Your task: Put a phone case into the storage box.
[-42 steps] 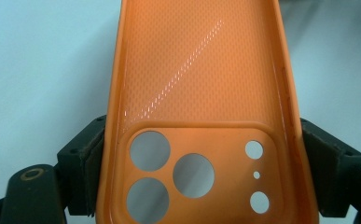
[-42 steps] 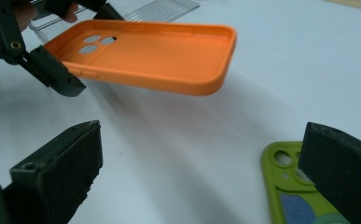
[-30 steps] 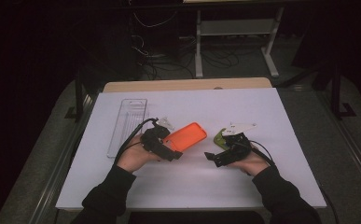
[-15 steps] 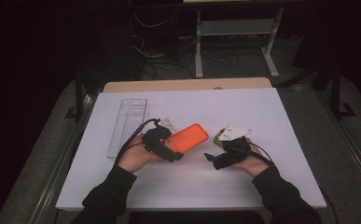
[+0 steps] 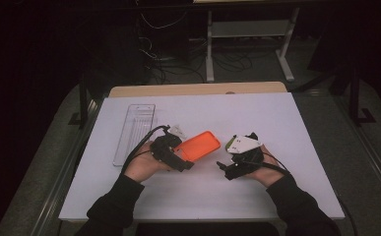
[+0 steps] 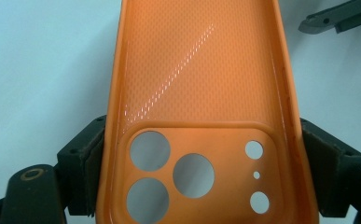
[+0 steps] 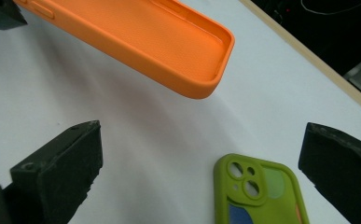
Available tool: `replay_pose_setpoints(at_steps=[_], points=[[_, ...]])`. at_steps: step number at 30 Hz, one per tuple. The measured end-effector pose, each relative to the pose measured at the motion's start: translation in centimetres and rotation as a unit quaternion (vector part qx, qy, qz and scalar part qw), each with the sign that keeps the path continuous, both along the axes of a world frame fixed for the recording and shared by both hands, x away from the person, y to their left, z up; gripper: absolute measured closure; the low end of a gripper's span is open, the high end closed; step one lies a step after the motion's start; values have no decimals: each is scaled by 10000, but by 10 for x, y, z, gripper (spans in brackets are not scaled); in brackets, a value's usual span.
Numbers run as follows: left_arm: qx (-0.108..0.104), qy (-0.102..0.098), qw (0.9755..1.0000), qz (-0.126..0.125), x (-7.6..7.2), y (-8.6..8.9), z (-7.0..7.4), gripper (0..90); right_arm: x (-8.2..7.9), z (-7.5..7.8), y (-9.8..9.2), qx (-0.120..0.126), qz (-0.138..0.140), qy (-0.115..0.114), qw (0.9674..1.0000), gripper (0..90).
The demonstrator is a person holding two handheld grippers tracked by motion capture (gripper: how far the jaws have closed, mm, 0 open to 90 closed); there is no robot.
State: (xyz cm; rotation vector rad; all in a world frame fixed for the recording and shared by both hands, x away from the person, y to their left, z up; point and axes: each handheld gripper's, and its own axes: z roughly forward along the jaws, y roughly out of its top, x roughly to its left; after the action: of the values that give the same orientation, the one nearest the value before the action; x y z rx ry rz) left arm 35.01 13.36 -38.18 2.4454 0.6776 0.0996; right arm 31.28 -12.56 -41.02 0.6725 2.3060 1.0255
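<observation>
The left gripper [image 5: 185, 164] pinches the orange phone case [image 6: 201, 116] across its camera end, long axis pointing away. The right gripper [image 7: 201, 172], jaws spread, hovers nearer the green phone case [image 7: 260, 193] on the white table [image 5: 276, 118].

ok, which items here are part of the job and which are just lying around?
In play:
- orange phone case, clamped in left gripper
- green phone case, under the open right gripper

Idle:
- clear plastic tray
- small clear piece beside it
</observation>
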Motion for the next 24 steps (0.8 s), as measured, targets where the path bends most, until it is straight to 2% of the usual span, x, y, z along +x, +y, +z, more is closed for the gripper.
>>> replay_pose_setpoints(at_steps=[4, 9, 14, 19, 20, 21, 24], points=[[51, 9, 10000, -57, 1, 1, 0, 163, -1, 0, 2, -228, 82, -215, 9995, 0], [42, -22, 10000, -73, 1, 1, 1, 163, -3, 1, 3, -340, 93, -490, 9982, 0], [37, -4, 9999, -101, 1, 1, 0, 164, -7, 1, 5, -623, 159, -860, 9942, 0], [49, 2, 9999, -104, 1, 2, 1, 163, -9, -1, 7, -768, 197, -1031, 9915, 0], [28, 8, 10000, -91, 1, 2, 1, 163, -8, -1, 7, -926, 258, -1128, 9890, 0], [-31, 9, 10000, -36, 1, 1, 0, 163, -9, -1, 8, -935, 272, -1134, 9888, 0], [53, -7, 9999, -113, 2, 3, 2, 163, -10, -2, 10, -1052, 306, -1284, 9857, 0]])
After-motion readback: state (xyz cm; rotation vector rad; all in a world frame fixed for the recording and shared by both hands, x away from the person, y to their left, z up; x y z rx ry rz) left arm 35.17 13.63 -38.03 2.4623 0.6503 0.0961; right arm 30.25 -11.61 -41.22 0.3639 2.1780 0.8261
